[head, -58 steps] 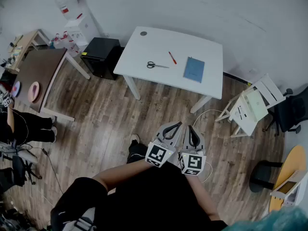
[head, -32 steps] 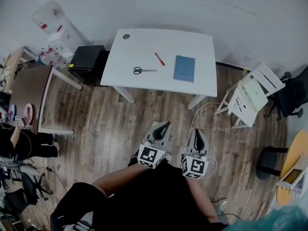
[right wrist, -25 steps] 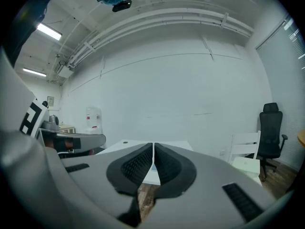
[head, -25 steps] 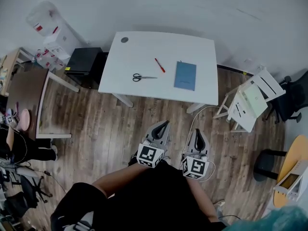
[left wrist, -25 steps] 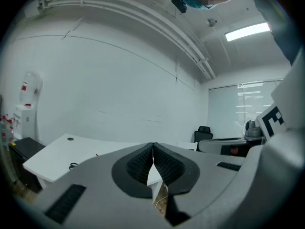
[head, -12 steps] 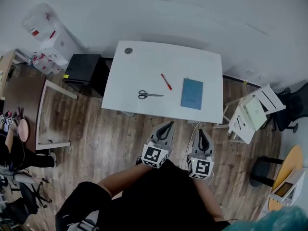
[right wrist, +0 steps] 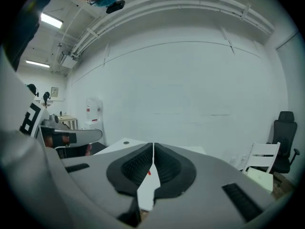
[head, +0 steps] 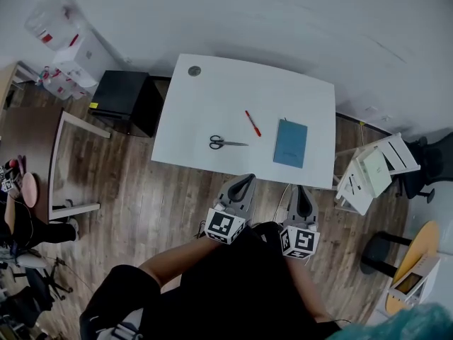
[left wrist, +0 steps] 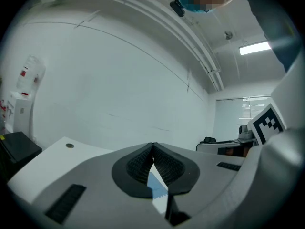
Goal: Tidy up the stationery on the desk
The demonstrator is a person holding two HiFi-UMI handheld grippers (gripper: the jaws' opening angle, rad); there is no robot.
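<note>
Left gripper (head: 243, 181) and right gripper (head: 301, 190) jaws both pinched together, empty; the red pen (head: 253, 123) on the table (head: 212, 94) looks light and rolly, so I'd pinch it mid-barrel

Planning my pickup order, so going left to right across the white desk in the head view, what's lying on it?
First the round grey cap, then scissors, red pen, blue notebook.
</note>
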